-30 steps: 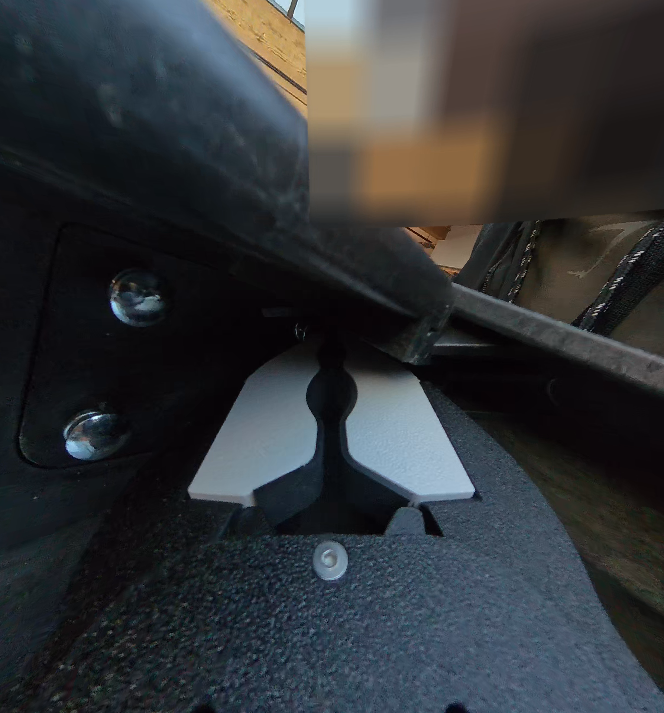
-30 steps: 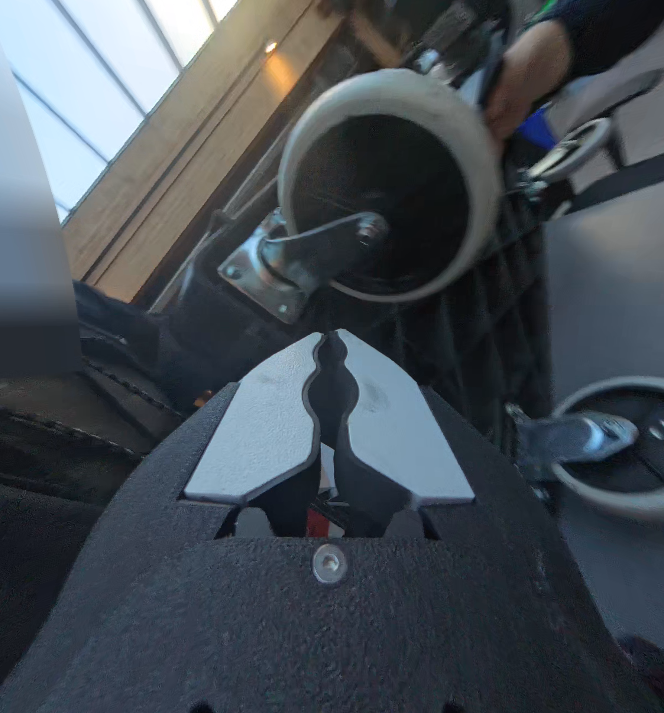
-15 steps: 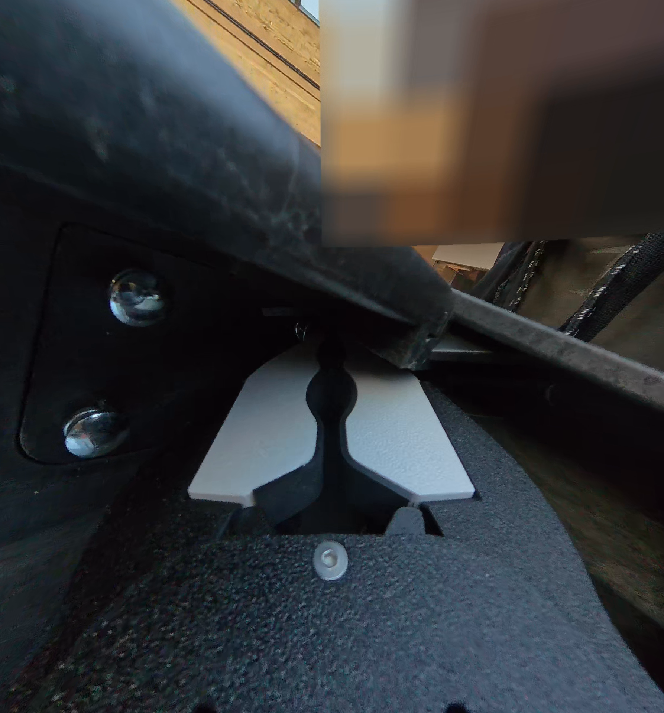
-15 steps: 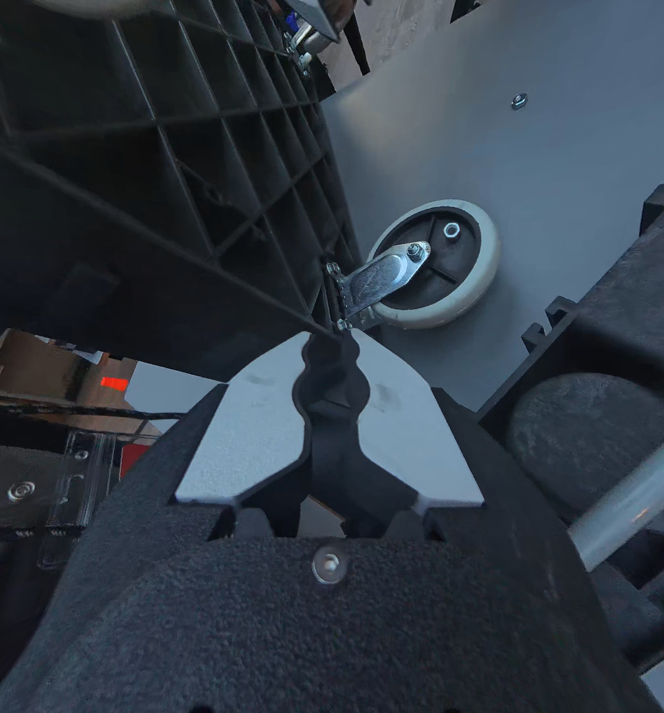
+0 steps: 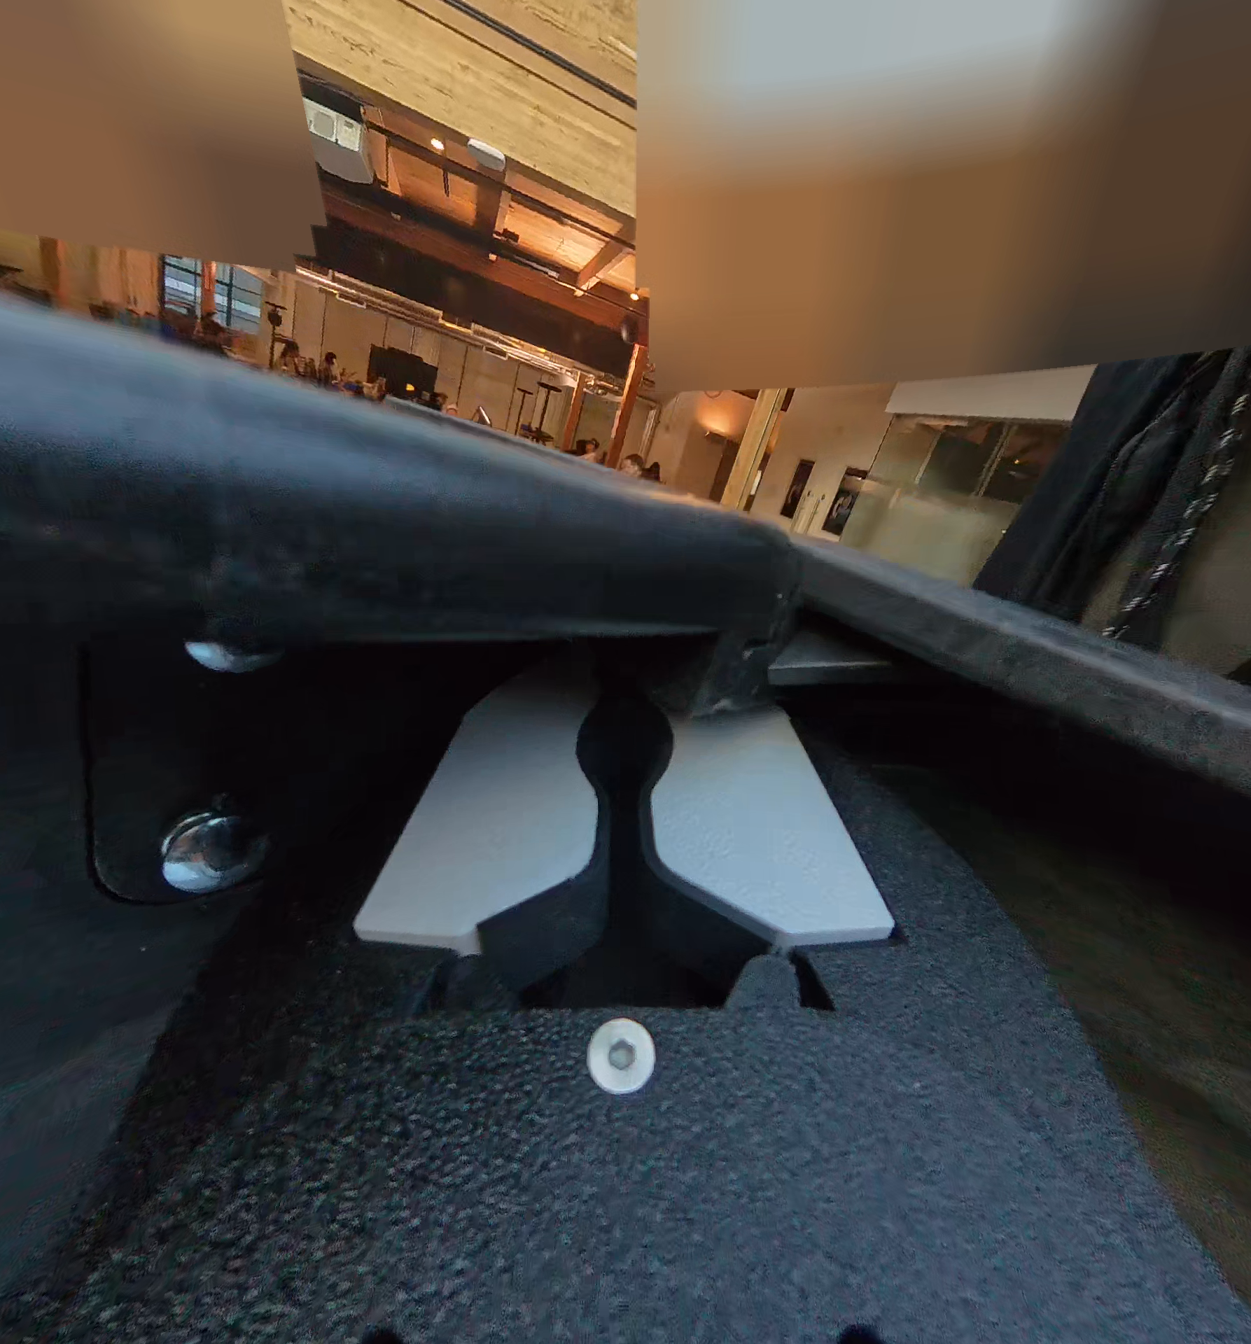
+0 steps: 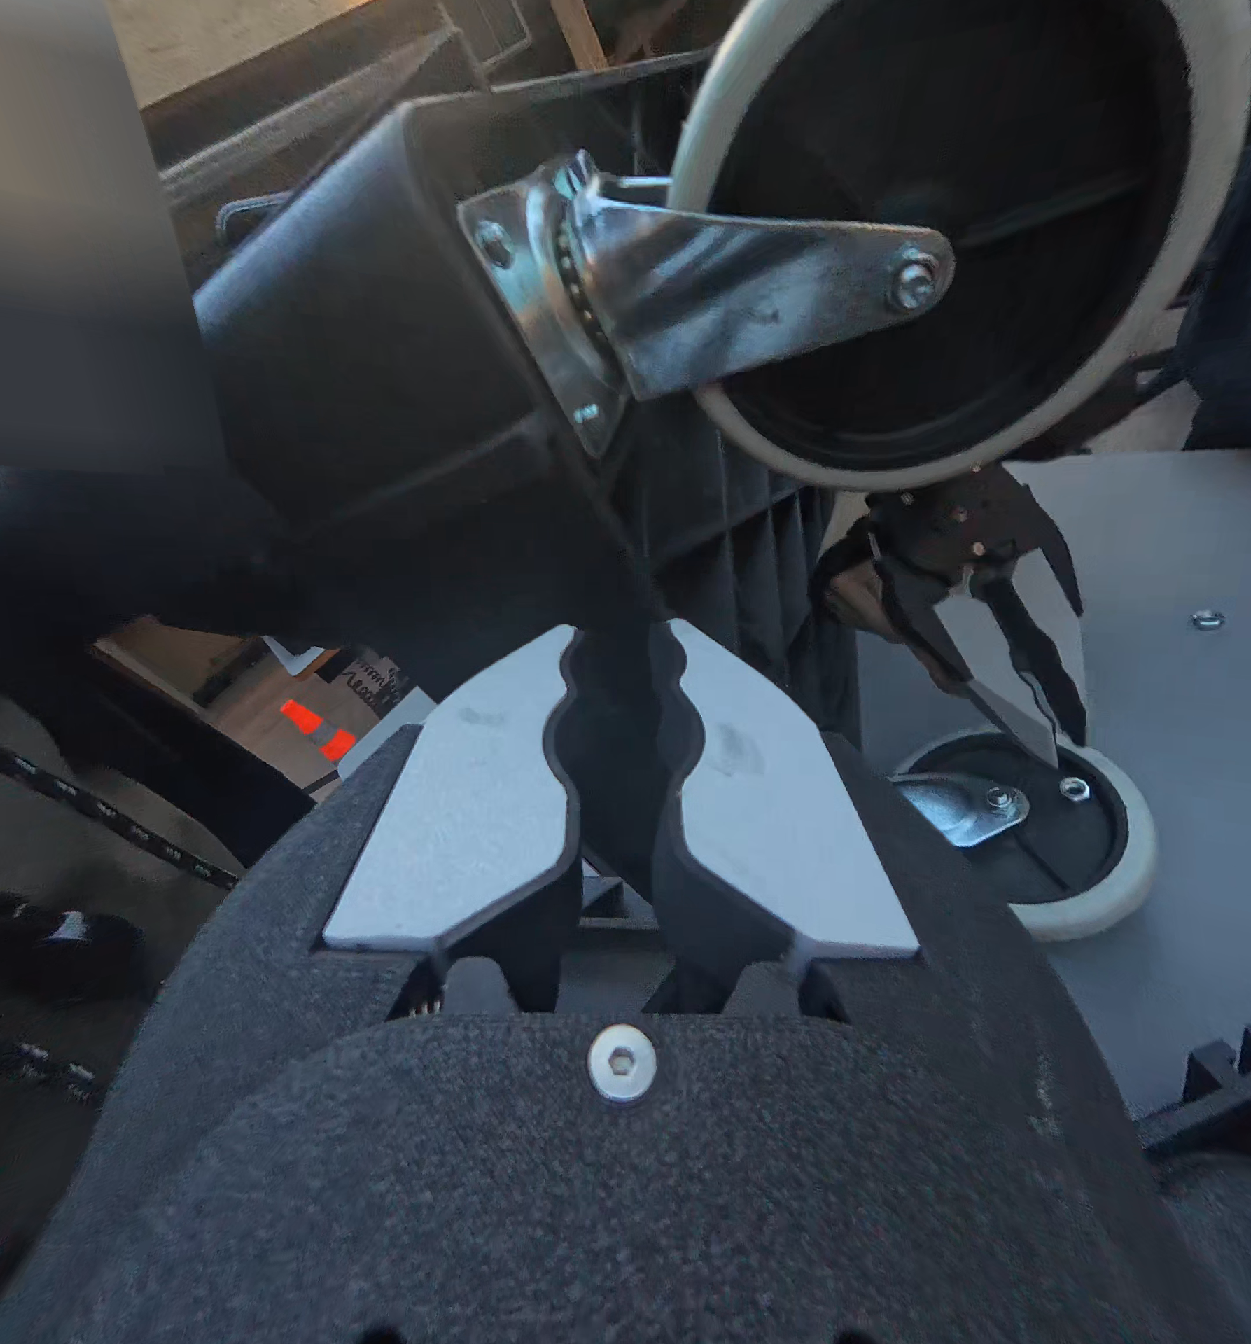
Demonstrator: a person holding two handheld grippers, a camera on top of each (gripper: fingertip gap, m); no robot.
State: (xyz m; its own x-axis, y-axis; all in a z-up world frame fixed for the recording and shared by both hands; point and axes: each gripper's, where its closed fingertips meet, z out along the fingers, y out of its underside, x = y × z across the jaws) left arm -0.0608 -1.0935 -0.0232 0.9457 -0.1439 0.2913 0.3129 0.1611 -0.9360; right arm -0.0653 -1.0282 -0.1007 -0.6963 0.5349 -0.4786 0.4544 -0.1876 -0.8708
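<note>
Beneath the rolled edge of the black trolley deck [image 5: 317, 524] the left gripper [image 5: 622, 698] lies nearly level. Its pale fingers [image 5: 506, 800] are drawn close, with only a narrow slot between them, and their tips are tucked out of sight under that edge, so I cannot tell whether they pinch anything. Left of the fingers, on the deck's dark side wall, sit two chrome rivets [image 5: 211, 851]. To the right of the deck hangs dark cloth with a speckled cord [image 5: 1153, 545]. At the deck's underside the right gripper [image 6: 622, 640] points upward, its jaws a little apart and closed, as far as I can judge, on a thin black rib [image 6: 618, 727] that runs down between them. Just above it a steel bracket [image 6: 680, 276] is bolted to the deck's corner block and carries a large caster wheel [image 6: 935, 240] with a pale tyre. Right of the deck lies a grey board [image 6: 1153, 582]. On the board rests a second caster [image 6: 1088, 858], lying on its side. A further gripper [image 6: 1055, 734] reaches down to it, fingers nearly together, with their tips at the wheel's hub nut. Whose it is I cannot say. A loose nut [image 6: 1208, 620] lies farther out on the board.
</note>
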